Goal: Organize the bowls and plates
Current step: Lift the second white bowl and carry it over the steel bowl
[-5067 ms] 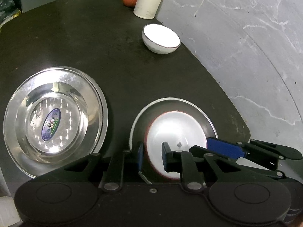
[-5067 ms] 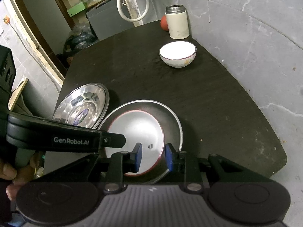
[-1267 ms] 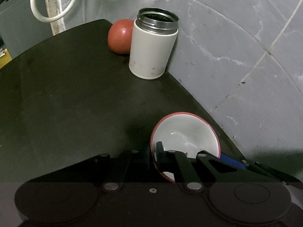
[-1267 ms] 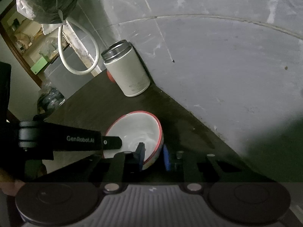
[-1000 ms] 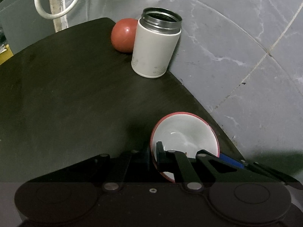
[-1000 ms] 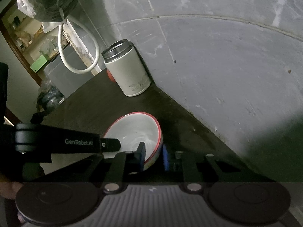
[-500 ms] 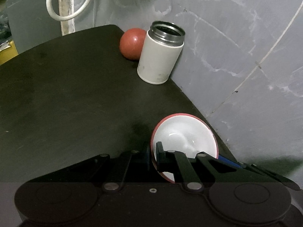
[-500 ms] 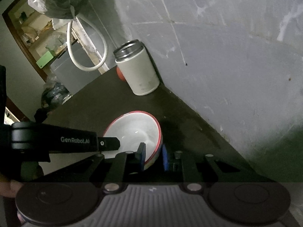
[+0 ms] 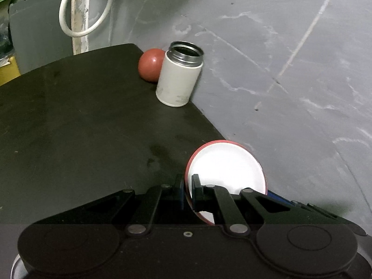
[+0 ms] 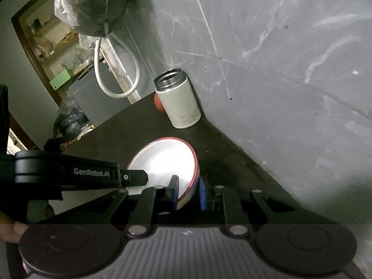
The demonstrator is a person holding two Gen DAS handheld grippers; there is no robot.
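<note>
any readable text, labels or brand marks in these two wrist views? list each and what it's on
"GenRobot.AI": white lettering on the black arm of the left gripper, seen crossing the right wrist view.
White canister: faint marks near its base, too blurred to read.
Red-rimmed white bowl: no writing visible.
Red ball: no writing visible.
Shelf clutter in the doorway: too small and dim to read anything.

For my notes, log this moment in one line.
left gripper: shut on red-rimmed bowl | right gripper: shut on the bowl's opposite rim | steel-necked canister: upright, at table's back edge
</note>
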